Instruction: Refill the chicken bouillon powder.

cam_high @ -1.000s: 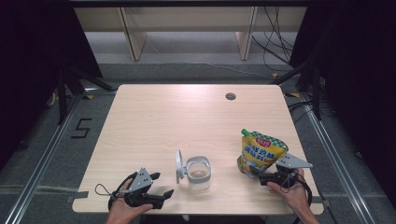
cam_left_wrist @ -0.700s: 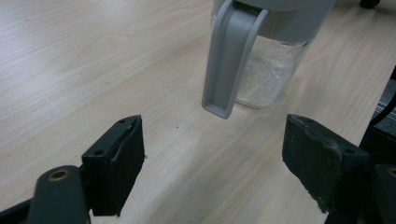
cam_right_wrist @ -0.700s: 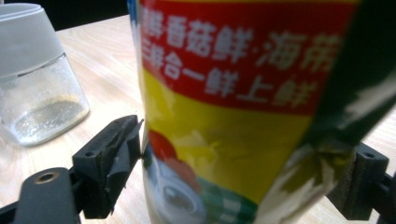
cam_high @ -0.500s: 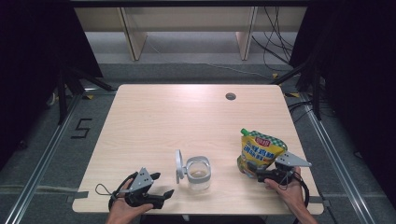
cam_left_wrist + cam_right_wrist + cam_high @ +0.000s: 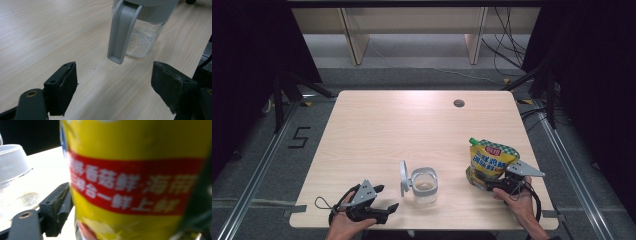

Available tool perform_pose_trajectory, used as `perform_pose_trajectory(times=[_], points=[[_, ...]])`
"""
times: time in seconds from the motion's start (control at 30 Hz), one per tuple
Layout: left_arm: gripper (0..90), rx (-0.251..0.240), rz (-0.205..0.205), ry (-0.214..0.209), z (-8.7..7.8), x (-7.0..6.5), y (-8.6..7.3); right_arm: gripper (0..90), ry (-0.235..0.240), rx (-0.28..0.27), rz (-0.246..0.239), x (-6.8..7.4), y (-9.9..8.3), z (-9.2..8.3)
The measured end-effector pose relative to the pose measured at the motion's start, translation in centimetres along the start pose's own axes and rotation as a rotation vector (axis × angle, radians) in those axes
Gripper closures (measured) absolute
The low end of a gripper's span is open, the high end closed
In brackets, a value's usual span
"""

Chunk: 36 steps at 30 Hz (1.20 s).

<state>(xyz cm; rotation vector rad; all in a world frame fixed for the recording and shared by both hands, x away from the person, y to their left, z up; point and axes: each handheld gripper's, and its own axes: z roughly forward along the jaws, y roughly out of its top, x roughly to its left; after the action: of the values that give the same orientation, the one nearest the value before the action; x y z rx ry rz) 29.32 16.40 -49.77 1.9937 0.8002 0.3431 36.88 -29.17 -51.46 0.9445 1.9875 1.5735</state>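
Left gripper idle, right gripper at the yellow pouch, glass jar between them.

Landmark: the glass jar (image 5: pixel 425 185), standing near the front edge of the table (image 5: pixel 412 120) with its grey lid (image 5: pixel 403 177) hinged open on its left. Left of the jar, the left gripper (image 5: pixel 384 198) rests with jaws spread wide, holding nothing. Right of the jar, the yellow pouch (image 5: pixel 489 161) stands upright; the right gripper (image 5: pixel 484 184) has its jaws set around the pouch's base.

Yellow pouch (image 5: pixel 135 182), white Chinese characters on red band reading roughly 香菇鲜·海带, 一鲜上鲜, small red logo near top unreadable, floor marking "5" (image 5: pixel 299 137) beside table
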Motion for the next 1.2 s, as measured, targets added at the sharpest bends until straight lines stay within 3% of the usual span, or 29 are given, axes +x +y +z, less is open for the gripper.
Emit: perform_pose_trajectory(times=[0.03,0.07,0.1,0.13,0.2,0.23,0.27,0.33,0.37,0.6,0.63,0.7,0.73,0.8,0.83,0.87,0.9,0.93,0.97,1.03,1.07,1.13,1.17,1.2], points=[[20.7,-0.007,-0.006,-0.002,0.1,-0.1,0.0,18.7,0.016,-0.02,0.011,0.1,0.0,0.2],[20.7,-0.001,0.0,0.001,0.0,0.0,0.0,19.3,0.017,0.02,0.003,0.1,0.0,0.0],[20.7,0.005,0.031,0.006,0.0,0.2,0.1,19.5,0.018,0.019,0.016,0.3,0.0,0.0],[20.7,-0.009,0.024,-0.002,0.1,0.1,0.1,20.0,0.024,-0.023,0.023,0.5,-0.1,0.3],[20.7,-0.008,0.022,-0.002,0.1,0.1,0.1,20.0,0.022,0.038,0.032,0.8,0.1,0.0],[20.7,0.004,0.01,0.011,0.1,0.0,0.0,20.4,0.036,0.029,0.018,0.7,0.0,0.2],[20.7,0.01,0.019,0.011,0.0,0.0,0.0,20.6,-0.003,0.012,0.004,0.8,0.0,0.4],[20.8,0.01,0.017,0.009,0.1,0.0,0.0,19.7,-0.007,0.027,0.028,1.0,0.1,0.5],[20.7,0.005,0.01,0.005,0.1,0.0,0.0,19.6,-0.001,0.035,0.0,0.7,0.1,0.7],[20.7,-0.003,0.008,-0.004,0.1,-0.1,0.1,26.1,0.005,0.052,0.03,0.9,0.2,0.6],[20.7,0.006,0.039,0.004,0.0,0.1,0.2,26.7,0.008,0.047,0.003,0.7,0.2,0.6],[20.8,0.002,0.034,0.002,0.0,0.1,0.1,28.5,0.001,0.066,0.008,0.9,0.3,0.5],[20.8,0.002,0.034,0.003,0.0,0.1,0.1,29.7,-0.004,0.05,-0.027,0.7,0.3,0.6],[20.8,0.002,0.03,0.004,0.0,0.1,0.1,31.7,-0.012,0.077,0.013,1.3,0.4,0.3],[20.8,0.002,0.033,0.0,-0.1,0.1,0.1,32.7,-0.019,0.045,-0.039,1.0,0.5,0.5],[20.8,0.003,0.038,0.001,-0.1,0.1,0.1,33.2,-0.013,0.055,-0.048,1.0,0.6,0.5],[20.8,0.0,0.039,0.004,-0.1,0.1,0.1,33.8,-0.018,0.071,-0.025,1.4,0.7,0.3],[20.8,-0.009,0.002,0.0,-0.1,-0.1,0.1,35.3,-0.023,0.083,-0.004,1.7,0.8,0.2],[20.8,-0.014,0.021,0.001,-0.2,0.0,0.1,36.7,-0.018,0.087,-0.026,1.8,0.9,0.2],[20.9,-0.018,-0.002,-0.003,-0.1,0.0,0.0,37.8,-0.016,0.078,-0.092,1.7,1.2,0.2],[20.9,-0.012,-0.001,0.0,-0.2,0.0,0.0,38.1,-0.019,0.099,-0.071,2.0,1.3,0.1],[20.9,-0.019,0.019,0.0,-0.2,0.1,0.1,38.6,-0.022,0.071,-0.167,1.8,1.5,0.2],[20.9,-0.011,0.025,0.002,-0.3,0.2,0.1,38.7,-0.032,0.089,-0.135,2.3,1.4,0.1],[20.9,-0.012,0.027,0.004,-0.4,0.2,0.1,38.9,-0.034,0.097,-0.176,2.2,1.6,0.0]])
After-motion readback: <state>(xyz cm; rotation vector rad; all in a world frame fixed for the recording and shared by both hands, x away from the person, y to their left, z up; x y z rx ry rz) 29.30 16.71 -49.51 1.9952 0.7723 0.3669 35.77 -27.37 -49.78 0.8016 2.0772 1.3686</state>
